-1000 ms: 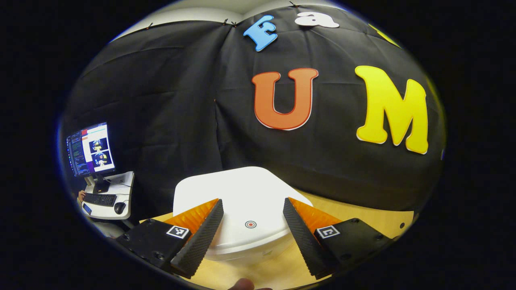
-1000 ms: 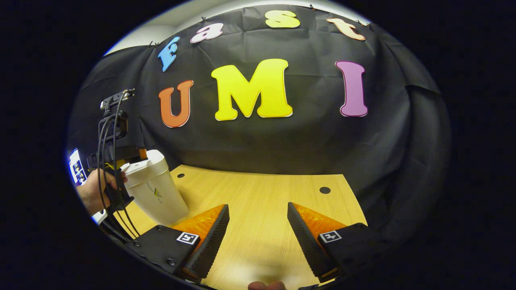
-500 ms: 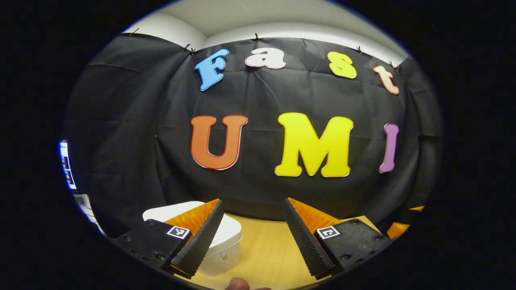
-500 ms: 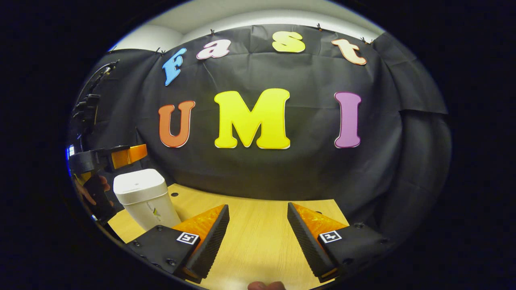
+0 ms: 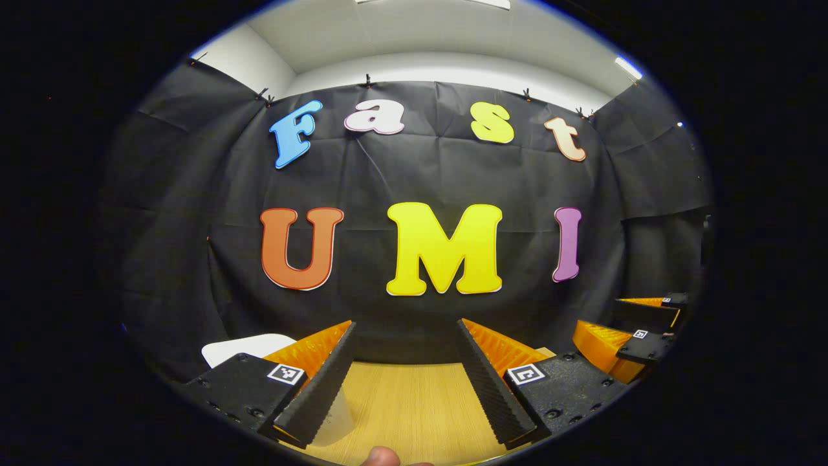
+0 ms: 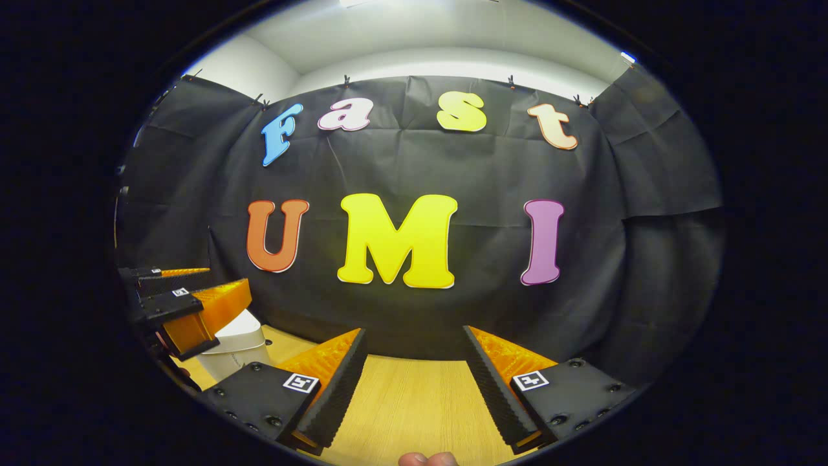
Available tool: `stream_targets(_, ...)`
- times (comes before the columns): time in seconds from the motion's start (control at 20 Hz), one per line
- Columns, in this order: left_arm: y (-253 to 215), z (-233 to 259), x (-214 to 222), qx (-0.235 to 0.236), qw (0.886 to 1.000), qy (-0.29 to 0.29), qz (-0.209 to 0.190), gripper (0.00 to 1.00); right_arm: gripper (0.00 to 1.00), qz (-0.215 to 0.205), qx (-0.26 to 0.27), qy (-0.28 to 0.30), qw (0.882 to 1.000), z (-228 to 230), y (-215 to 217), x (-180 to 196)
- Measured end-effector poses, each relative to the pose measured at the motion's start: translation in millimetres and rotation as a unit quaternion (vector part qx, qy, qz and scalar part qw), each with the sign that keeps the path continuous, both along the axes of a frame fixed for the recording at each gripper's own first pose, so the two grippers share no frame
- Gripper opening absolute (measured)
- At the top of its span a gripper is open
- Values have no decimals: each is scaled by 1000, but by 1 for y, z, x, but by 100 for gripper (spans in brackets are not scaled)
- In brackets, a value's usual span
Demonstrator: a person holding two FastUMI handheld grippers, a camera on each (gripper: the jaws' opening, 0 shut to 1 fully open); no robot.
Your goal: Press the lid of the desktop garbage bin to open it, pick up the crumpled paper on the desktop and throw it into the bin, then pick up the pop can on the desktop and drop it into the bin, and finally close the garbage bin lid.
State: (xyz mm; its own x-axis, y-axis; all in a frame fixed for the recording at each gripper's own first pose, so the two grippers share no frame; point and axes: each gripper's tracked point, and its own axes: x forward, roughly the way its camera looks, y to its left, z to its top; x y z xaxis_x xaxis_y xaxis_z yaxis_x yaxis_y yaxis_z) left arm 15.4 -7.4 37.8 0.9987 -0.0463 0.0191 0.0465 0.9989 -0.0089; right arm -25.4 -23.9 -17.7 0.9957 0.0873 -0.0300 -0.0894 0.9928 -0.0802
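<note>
- Both claws released & empty: left claw (image 5: 404,375), right claw (image 6: 414,382), over the tabletop (image 6: 414,408).
- Bin (image 6: 240,343) sits far left w/ lid (image 5: 239,347) down.
- Prob light, slick plastic, tippy imo, so press lid top-centre, don't pinch.

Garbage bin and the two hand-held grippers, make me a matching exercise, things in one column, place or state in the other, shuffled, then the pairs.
Things
1. garbage bin
2. left hand-held gripper
3. right hand-held gripper
4. table

Place or state
A. bare wood between the open fingers
B. white, lid shut, at the lower left of the right gripper view
C. open, the bin's lid beside its left finger
D. open, the other gripper far off at its left

Pairs: 1-B, 2-C, 3-D, 4-A
</note>
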Motion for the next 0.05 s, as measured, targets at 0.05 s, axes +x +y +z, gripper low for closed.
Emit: stream_targets(0.05,-1,-2,-2,-2,1000,1,-3,98,93,-1,-1,-3,1000,2,2,0)
